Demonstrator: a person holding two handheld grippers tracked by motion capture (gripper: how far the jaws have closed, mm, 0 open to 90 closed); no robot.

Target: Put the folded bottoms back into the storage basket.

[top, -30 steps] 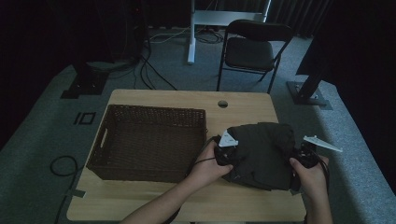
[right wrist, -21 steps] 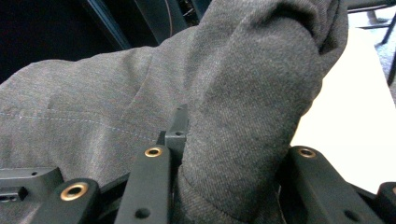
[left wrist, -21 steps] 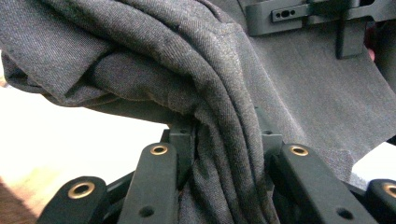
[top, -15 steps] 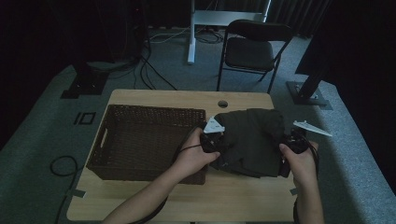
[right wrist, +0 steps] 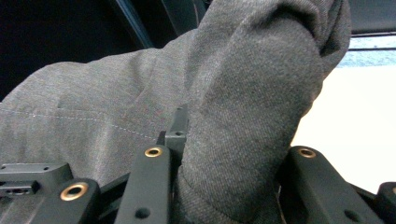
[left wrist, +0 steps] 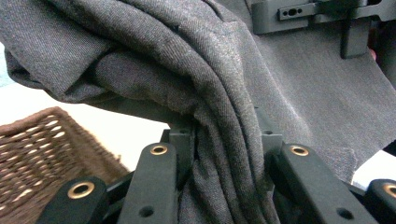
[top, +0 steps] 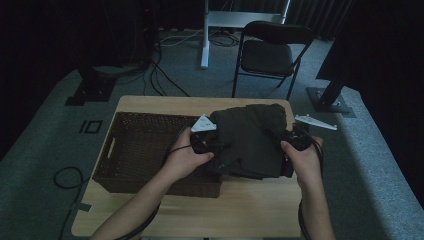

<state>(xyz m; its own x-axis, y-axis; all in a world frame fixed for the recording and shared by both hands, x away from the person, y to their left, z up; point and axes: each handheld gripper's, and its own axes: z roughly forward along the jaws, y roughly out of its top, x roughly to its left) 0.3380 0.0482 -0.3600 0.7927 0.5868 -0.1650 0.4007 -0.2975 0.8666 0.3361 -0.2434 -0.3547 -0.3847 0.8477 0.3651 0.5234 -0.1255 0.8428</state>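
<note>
Two grippers: both clenched on one dark garment, one at each side of the folded bundle.
Table (top: pixel 250 210): pale wood; it carried the basket on its left half, bare boards right of the basket.
Basket (top: pixel 145 150): brown wicker, open-topped, nothing seen inside; taken as the landmark below.
Garment (top: pixel 250 137): dark grey cloth, folded thick, lifted off the table and hanging over the basket's right rim, most of it right of the basket.
Left gripper (left wrist: pixel 224 154): jaws pinched tight on several folds of cloth, just above the basket's right wall; the wicker corner showed below it in the left gripper view.
Right gripper (right wrist: pixel 224 154): jaws clamped on a thick roll of the same cloth, well right of the basket.
Step in hand: carrying the folded bundle toward the basket, by my reading.
Next move: likely bring both hands over the basket's open middle, lower evenly so the folds hold, then let go together.
</note>
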